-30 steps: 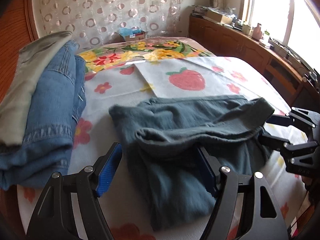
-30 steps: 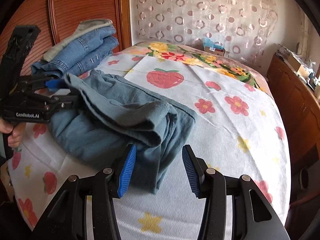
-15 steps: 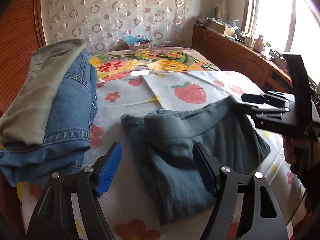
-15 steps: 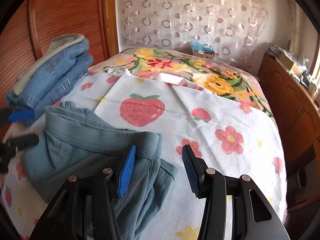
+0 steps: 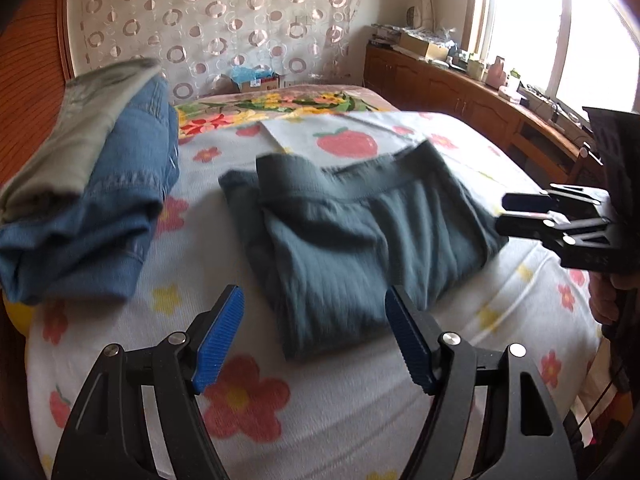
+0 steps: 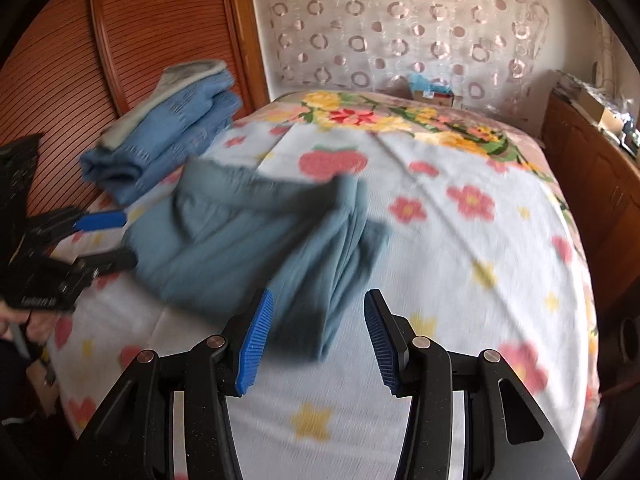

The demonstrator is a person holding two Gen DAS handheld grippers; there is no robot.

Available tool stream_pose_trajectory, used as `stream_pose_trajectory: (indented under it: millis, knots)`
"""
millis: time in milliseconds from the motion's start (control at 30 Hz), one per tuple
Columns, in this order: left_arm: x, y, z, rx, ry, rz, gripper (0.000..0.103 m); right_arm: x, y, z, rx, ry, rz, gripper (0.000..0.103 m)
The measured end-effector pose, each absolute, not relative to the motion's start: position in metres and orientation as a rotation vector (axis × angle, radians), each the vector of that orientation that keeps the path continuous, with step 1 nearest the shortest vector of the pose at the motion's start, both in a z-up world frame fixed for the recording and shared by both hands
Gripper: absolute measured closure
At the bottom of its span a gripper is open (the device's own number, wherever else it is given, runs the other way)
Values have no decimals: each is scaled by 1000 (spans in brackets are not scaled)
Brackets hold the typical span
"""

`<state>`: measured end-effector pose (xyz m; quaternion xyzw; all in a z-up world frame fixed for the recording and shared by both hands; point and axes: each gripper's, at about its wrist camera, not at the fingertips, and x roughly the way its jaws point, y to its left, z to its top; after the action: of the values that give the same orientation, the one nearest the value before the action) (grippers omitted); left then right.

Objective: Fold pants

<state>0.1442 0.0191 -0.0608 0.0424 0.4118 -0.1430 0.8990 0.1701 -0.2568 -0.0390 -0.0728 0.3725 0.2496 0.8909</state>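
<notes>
The grey-blue pants [image 5: 360, 232] lie folded on the flowered bedspread [image 5: 320, 392], waistband toward the far side; they also show in the right wrist view [image 6: 248, 240]. My left gripper [image 5: 314, 340] is open and empty, just short of the pants' near edge. My right gripper [image 6: 316, 344] is open and empty, its fingers either side of the pants' near corner, above the bed. The right gripper shows in the left wrist view [image 5: 520, 212] at the pants' right edge. The left gripper shows in the right wrist view [image 6: 104, 240] at the pants' left edge.
A stack of folded blue jeans with a grey-green garment on top [image 5: 80, 200] lies at the bed's left side, against a wooden headboard [image 6: 140, 40]. A wooden cabinet [image 5: 460, 96] with clutter runs under the window on the right. A small box [image 6: 432, 92] stands beyond the bed.
Both grippers have let go of the pants and pulled back toward the near side. The pants now lie flatter on the bed.
</notes>
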Motion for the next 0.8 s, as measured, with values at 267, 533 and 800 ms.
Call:
stream_pose_trajectory:
  millis: [267,533,800]
  knots:
    - [150,22,-77,89,889,-277,29,163,-261,-52,-191,813,554,74]
    - [150,23,-79,89,896,-272,28,164,-259,-43,-182,797,575,100]
    - [152,27,-81,69,902,-285,27,164,-272,-37,-209,759,493,101]
